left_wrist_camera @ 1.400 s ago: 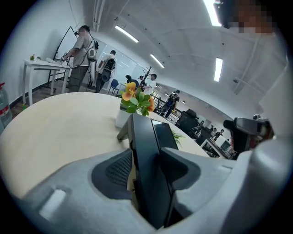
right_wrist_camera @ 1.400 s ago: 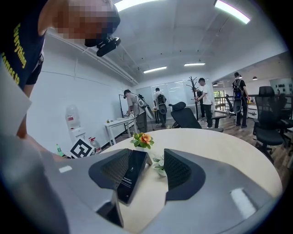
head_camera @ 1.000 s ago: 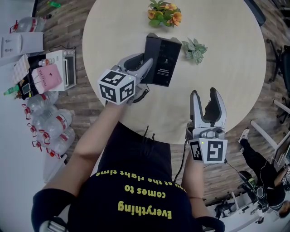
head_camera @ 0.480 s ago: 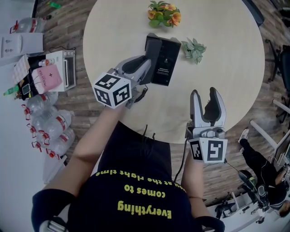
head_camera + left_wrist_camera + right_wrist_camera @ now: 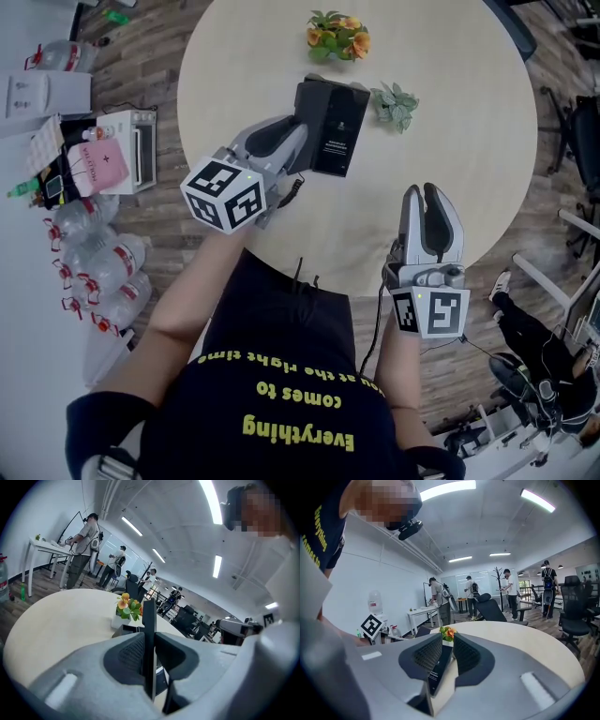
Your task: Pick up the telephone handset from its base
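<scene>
item: the black telephone handset (image 5: 149, 641) stands edge-on as a thin dark slab between the pads of your left gripper (image 5: 298, 141), which are clamped against both its faces. in the head view the gripper body covers the handset. it sits at the left edge of the black rectangular telephone base (image 5: 333, 131), and whether the handset touches the base cannot be told. a black coiled cord (image 5: 292, 190) shows just below the gripper's lower finger.

the base lies flat on the round pale wooden table (image 5: 469, 112), towards its far side. beyond it stands a pot of orange flowers (image 5: 337, 33), and a small green plant (image 5: 394, 101) sits just beside the base's right corner.

your right gripper (image 5: 427, 195) hangs over the near table edge, well apart from the base. its jaws are drawn almost together on nothing.
</scene>
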### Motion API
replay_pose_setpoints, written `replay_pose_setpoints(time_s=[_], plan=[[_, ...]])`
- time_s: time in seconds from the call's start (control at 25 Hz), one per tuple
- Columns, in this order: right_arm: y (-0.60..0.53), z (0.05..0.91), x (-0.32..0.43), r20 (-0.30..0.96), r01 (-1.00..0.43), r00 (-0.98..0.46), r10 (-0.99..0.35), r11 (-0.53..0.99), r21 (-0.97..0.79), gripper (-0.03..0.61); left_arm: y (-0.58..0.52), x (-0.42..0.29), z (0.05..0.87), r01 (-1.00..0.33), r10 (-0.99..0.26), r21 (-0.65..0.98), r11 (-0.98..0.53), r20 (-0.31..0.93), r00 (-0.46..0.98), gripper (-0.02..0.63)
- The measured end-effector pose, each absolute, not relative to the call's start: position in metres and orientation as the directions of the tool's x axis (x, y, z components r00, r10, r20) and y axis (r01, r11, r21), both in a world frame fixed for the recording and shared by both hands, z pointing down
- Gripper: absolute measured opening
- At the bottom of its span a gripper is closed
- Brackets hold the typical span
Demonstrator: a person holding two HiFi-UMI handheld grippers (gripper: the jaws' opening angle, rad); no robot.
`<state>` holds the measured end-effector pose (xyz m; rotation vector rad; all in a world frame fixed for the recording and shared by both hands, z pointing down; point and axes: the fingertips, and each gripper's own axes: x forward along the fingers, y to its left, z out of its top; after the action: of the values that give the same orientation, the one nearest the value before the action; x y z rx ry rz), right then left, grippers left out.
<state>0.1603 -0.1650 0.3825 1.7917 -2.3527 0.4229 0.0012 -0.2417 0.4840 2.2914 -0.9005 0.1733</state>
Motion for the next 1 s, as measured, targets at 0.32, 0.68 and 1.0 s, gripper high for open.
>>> replay_pose_setpoints(time_s=[0.32, 0.68, 1.0], plan=[[-0.151, 0.353, 0.156, 0.241, -0.962, -0.273, -0.931, 0.258, -0.093, 0.03, -0.232, -0.013, 0.44, -0.658, -0.608, 0.484, -0.577, 0.283, 0.742, 0.077], [-0.135, 0.308, 0.148, 0.154, -0.955, -0.295, -0.943, 0.292, -0.043, 0.012, -0.216, -0.031, 0.376, -0.678, -0.673, 0.401, -0.616, 0.181, 0.718, 0.077], [-0.122, 0.264, 0.145, 0.06, -0.956, -0.295, -0.954, 0.295, -0.002, 0.011, -0.195, -0.049, 0.315, -0.702, -0.717, 0.301, -0.646, 0.078, 0.693, 0.075]])
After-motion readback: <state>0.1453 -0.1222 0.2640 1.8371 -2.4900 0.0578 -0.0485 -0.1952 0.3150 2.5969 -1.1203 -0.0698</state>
